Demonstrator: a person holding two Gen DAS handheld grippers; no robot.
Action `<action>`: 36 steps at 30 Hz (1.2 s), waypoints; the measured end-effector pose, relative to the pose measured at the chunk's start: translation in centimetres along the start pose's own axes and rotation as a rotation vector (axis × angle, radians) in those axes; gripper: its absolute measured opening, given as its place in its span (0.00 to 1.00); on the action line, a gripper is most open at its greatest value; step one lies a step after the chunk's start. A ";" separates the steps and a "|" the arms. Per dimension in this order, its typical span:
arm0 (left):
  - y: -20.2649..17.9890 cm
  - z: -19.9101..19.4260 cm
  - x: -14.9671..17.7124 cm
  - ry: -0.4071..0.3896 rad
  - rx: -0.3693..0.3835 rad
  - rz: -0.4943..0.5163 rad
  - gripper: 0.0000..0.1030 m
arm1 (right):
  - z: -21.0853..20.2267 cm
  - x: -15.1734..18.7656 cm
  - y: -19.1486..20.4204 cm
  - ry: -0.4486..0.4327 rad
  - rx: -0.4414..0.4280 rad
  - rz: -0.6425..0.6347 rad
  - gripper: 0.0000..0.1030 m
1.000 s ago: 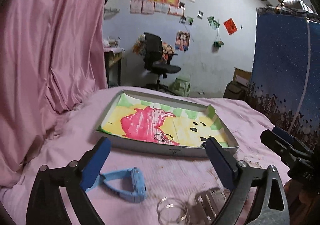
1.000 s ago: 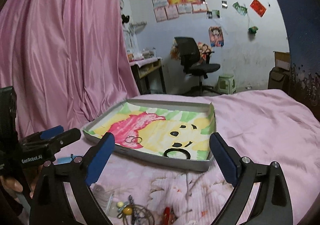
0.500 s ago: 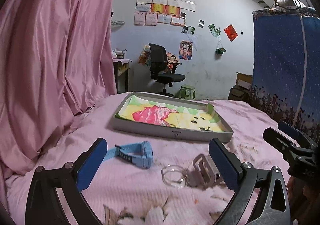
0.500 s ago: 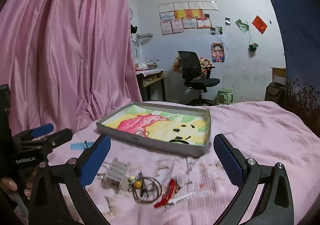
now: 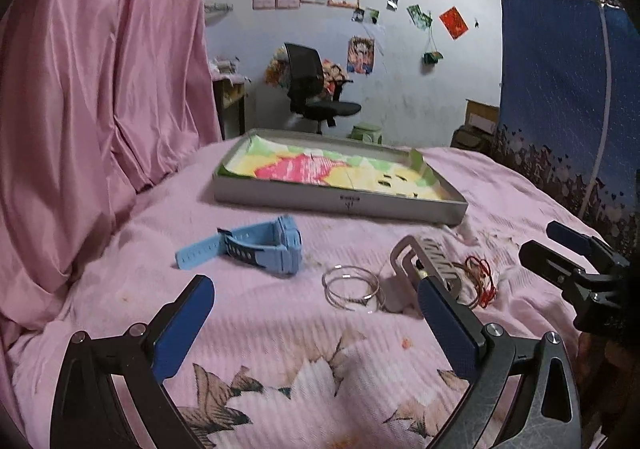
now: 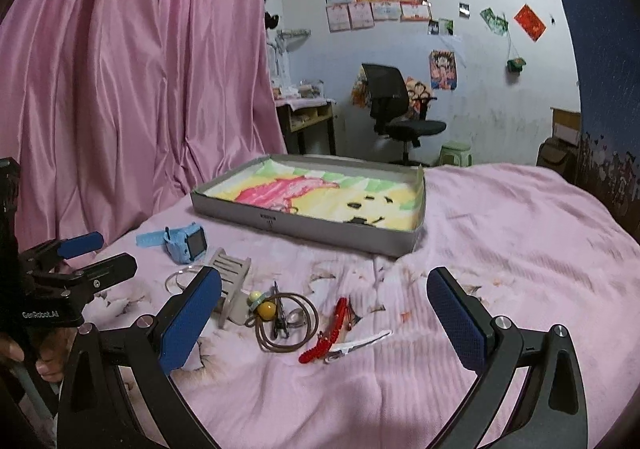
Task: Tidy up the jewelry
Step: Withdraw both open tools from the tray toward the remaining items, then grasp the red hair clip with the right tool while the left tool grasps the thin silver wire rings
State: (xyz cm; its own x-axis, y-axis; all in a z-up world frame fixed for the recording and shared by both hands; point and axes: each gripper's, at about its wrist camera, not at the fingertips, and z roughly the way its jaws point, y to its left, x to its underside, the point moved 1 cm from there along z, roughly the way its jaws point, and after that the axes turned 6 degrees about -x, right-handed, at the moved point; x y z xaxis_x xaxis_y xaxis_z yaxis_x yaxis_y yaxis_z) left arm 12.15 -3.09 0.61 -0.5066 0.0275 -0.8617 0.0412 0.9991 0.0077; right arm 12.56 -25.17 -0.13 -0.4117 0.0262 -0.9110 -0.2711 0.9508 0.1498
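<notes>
Pink bed (image 6: 500,249), one tray (image 6: 320,227), one watch (image 6: 186,243)

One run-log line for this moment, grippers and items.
left gripper: open, empty | right gripper: open, empty | blue watch, bangles, red bracelet: on bed | tray: beyond them
</notes>
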 end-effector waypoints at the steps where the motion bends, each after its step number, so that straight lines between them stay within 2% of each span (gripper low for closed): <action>1: -0.1 0.2 0.1 0.009 0.007 0.000 0.99 | 0.2 0.1 0.0 0.012 -0.004 0.002 0.98; 3: 0.0 0.5 0.3 0.026 0.024 -0.001 0.98 | 0.6 0.5 -0.1 0.029 -0.013 0.004 0.97; 5: -0.2 1.0 0.4 0.047 0.036 0.002 0.89 | 0.9 0.7 0.0 0.044 -0.028 0.003 0.94; 8: -0.3 2.0 0.5 0.091 0.054 0.003 0.77 | 1.6 1.0 0.0 0.080 -0.046 0.005 0.81; 11: -0.2 2.9 0.7 0.137 0.078 -0.007 0.69 | 2.6 1.3 -0.1 0.127 -0.049 0.021 0.72; 13: -0.2 3.4 0.7 0.159 0.094 -0.015 0.64 | 3.2 1.6 -0.4 0.160 -0.054 0.040 0.59; 15: -0.2 3.8 0.6 0.178 0.111 -0.023 0.60 | 3.7 1.9 -0.8 0.186 -0.054 0.065 0.54; 19: -0.4 5.0 0.2 0.218 0.140 -0.039 0.48 | 4.4 2.3 -1.7 0.212 -0.046 0.109 0.35; 24: -0.5 6.5 0.0 0.276 0.163 -0.079 0.40 | 5.1 2.9 -2.5 0.246 -0.028 0.152 0.24; 27: -0.7 7.1 0.0 0.299 0.155 -0.078 0.36 | 5.8 3.1 -2.5 0.273 -0.026 0.155 0.22; 30: -1.0 7.4 0.1 0.315 0.139 -0.063 0.32 | 6.5 3.4 -2.5 0.307 -0.025 0.159 0.16; 36: -0.3 7.1 0.2 0.308 0.143 -0.088 0.10 | 6.7 3.7 -2.1 0.317 -0.032 0.145 0.06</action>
State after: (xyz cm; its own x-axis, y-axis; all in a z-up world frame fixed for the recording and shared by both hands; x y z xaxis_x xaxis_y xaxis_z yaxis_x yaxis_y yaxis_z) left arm 18.16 -3.61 -3.21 -0.7485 -0.0290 -0.6625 0.0946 0.9842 -0.1499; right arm 17.45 -24.95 -6.43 -0.6960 0.0580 -0.7157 -0.2156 0.9339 0.2853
